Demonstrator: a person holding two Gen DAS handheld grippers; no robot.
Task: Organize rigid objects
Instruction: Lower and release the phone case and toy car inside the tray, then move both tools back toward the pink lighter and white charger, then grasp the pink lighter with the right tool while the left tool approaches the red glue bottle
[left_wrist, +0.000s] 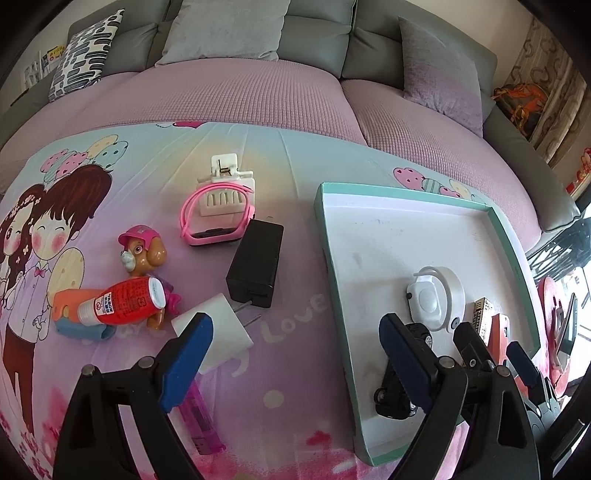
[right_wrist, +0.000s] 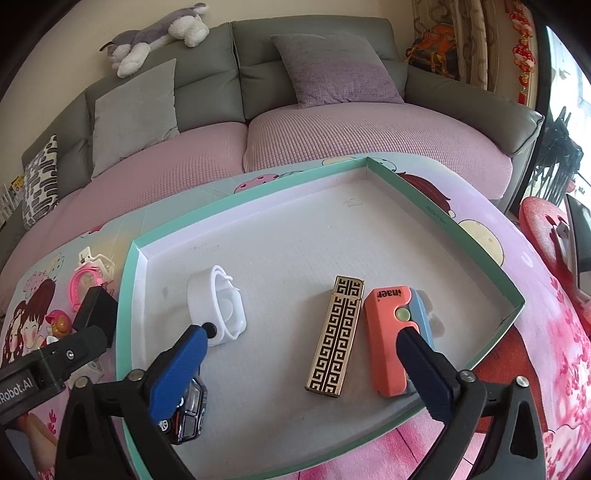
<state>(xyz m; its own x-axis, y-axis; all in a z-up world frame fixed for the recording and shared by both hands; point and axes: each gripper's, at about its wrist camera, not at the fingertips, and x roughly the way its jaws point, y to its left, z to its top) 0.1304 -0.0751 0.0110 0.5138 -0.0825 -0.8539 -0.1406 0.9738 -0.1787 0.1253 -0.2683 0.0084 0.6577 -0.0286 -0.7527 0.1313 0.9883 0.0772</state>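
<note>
The tray (right_wrist: 136, 266) has a mint-green rim and white floor. In it lie a white watch (right_wrist: 218, 306), a gold-and-black key-pattern lighter (right_wrist: 334, 334) and a coral case (right_wrist: 384, 339) with a blue side. The cloth (left_wrist: 291, 280) shows pink cartoon prints; a pink watch (left_wrist: 218, 218) lies there.

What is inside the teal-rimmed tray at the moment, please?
The tray holds a white watch, a gold patterned lighter, an orange case and a black toy car, partly hidden by a gripper finger.
</note>
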